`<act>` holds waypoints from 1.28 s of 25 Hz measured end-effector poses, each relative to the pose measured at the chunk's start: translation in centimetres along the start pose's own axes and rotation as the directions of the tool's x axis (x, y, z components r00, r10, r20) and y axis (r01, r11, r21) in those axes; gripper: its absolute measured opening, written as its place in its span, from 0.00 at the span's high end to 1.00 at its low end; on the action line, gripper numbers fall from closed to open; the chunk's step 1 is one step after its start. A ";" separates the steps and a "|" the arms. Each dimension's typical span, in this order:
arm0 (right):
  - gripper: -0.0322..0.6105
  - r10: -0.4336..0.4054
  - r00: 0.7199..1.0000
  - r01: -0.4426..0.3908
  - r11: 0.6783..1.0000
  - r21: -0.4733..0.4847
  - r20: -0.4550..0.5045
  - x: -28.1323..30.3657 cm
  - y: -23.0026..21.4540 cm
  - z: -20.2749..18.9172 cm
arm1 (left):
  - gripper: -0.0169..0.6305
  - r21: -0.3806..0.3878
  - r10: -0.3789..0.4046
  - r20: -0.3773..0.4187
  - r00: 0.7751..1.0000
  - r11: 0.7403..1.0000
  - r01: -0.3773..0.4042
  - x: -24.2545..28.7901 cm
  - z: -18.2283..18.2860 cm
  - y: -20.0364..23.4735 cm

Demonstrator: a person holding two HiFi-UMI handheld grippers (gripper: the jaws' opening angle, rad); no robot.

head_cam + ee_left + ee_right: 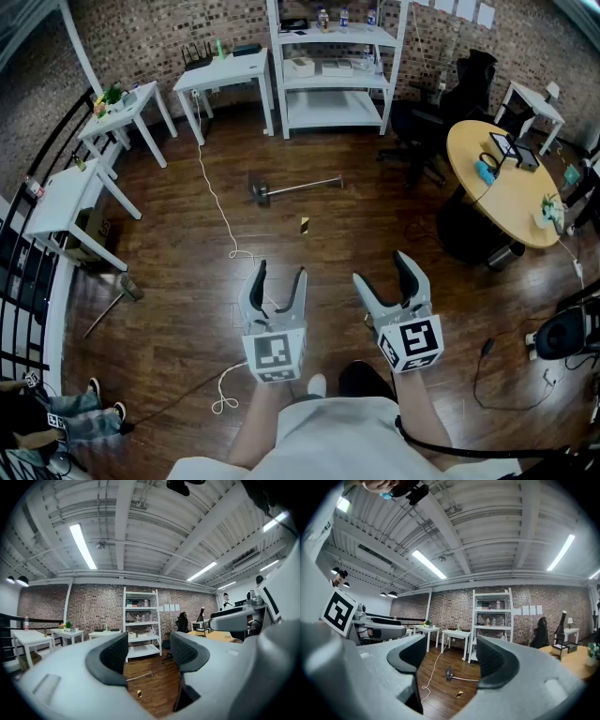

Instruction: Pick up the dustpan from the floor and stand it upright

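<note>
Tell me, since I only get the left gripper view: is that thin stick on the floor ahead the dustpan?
Observer: Yes. The head view shows the dustpan lying flat, with a dark pan at the left end of its handle.
Operator: Is anything lying near it?
Observer: A white cable snakes across the floor just to its left.
Operator: Are the other tongs holding anything?
Observer: No. The right tongs are open and empty.
</note>
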State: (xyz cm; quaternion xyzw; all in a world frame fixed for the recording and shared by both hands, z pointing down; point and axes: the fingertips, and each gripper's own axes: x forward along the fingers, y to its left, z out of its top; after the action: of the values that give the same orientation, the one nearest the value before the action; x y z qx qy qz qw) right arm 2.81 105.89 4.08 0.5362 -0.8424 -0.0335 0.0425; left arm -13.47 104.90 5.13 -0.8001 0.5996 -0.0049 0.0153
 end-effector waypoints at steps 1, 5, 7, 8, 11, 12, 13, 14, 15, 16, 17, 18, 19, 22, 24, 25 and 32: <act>0.45 0.007 1.000 -0.007 1.000 0.001 -0.001 1.4 -0.5 -0.3 | 0.51 -0.006 0.009 -0.003 1.000 1.000 -0.009 1.3 -0.3 0.7; 0.45 0.028 1.000 -0.028 1.000 0.008 0.001 7.6 -3.7 -1.2 | 0.51 -0.013 0.029 -0.001 1.000 0.999 -0.029 7.5 -0.9 2.3; 0.45 0.044 0.999 -0.044 0.999 0.011 0.005 11.1 -5.7 -1.5 | 0.51 -0.005 0.038 -0.003 0.999 0.999 -0.038 11.2 -1.2 2.7; 0.46 0.052 0.999 -0.052 0.999 0.013 0.008 12.9 -6.7 -1.6 | 0.51 -0.001 0.043 -0.006 0.999 0.999 -0.043 13.2 -1.4 3.0; 0.46 0.069 0.997 -0.070 0.997 0.027 0.024 18.1 -10.7 -1.5 | 0.51 0.010 0.052 -0.010 0.999 0.999 -0.052 19.5 -1.6 3.2; 0.46 0.073 0.997 -0.074 0.997 0.030 0.034 19.8 -12.4 -1.3 | 0.51 0.015 0.054 -0.006 0.999 0.998 -0.054 21.8 -1.3 3.2; 0.46 0.077 0.996 -0.079 0.996 0.029 0.043 21.5 -14.0 -0.9 | 0.51 0.017 0.057 -0.001 0.998 0.998 -0.057 24.0 -1.0 3.2; 0.46 0.079 0.996 -0.081 0.996 0.027 0.051 23.0 -15.7 -0.6 | 0.51 0.013 0.060 0.002 0.998 0.998 -0.060 26.1 -0.5 3.2; 0.46 0.077 0.995 -0.078 0.997 0.025 0.059 24.4 -17.4 -0.2 | 0.51 0.008 0.061 0.006 0.998 0.998 -0.061 28.0 -0.1 3.0; 0.46 0.069 0.995 -0.071 0.997 0.028 0.068 25.5 -18.9 0.1 | 0.51 0.005 0.061 0.009 0.998 0.998 -0.061 29.7 0.3 2.8; 0.46 0.057 0.996 -0.060 0.997 0.039 0.074 26.6 -20.4 0.1 | 0.51 0.006 0.059 0.011 0.998 0.998 -0.059 31.3 0.5 2.6; 0.47 0.042 0.997 -0.046 0.997 0.059 0.072 27.8 -21.7 0.0 | 0.51 0.009 0.057 0.009 0.998 0.998 -0.057 32.7 0.5 2.5; 0.48 0.031 0.998 -0.036 0.996 0.087 0.060 28.9 -22.6 -0.5 | 0.51 0.011 0.055 0.002 0.999 0.998 -0.055 34.0 0.3 2.5; 0.48 0.041 0.999 -0.041 0.988 0.149 0.000 31.9 -23.6 -2.8 | 0.51 0.016 0.055 -0.040 0.998 0.998 -0.055 37.3 -1.2 2.9; 0.48 0.061 0.998 -0.057 0.985 0.164 -0.024 34.1 -23.8 -4.0 | 0.51 0.009 0.049 -0.063 0.997 0.999 -0.048 39.6 -2.3 3.5; 0.48 0.066 0.997 -0.060 0.983 0.172 -0.030 35.2 -23.9 -4.6 | 0.51 -0.001 0.042 -0.070 0.997 0.999 -0.042 40.7 -2.7 3.8; 0.48 0.043 0.997 -0.031 0.985 0.171 -0.069 46.1 -28.3 -7.7 | 0.52 -0.044 0.014 -0.087 0.996 0.999 -0.017 52.2 -6.3 7.8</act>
State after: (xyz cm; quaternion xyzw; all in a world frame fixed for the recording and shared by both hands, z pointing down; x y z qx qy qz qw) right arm 9.69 52.09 10.45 0.5229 -0.8499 0.0586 0.0278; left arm -6.43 52.47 10.64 -0.7947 0.6058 -0.0263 -0.0286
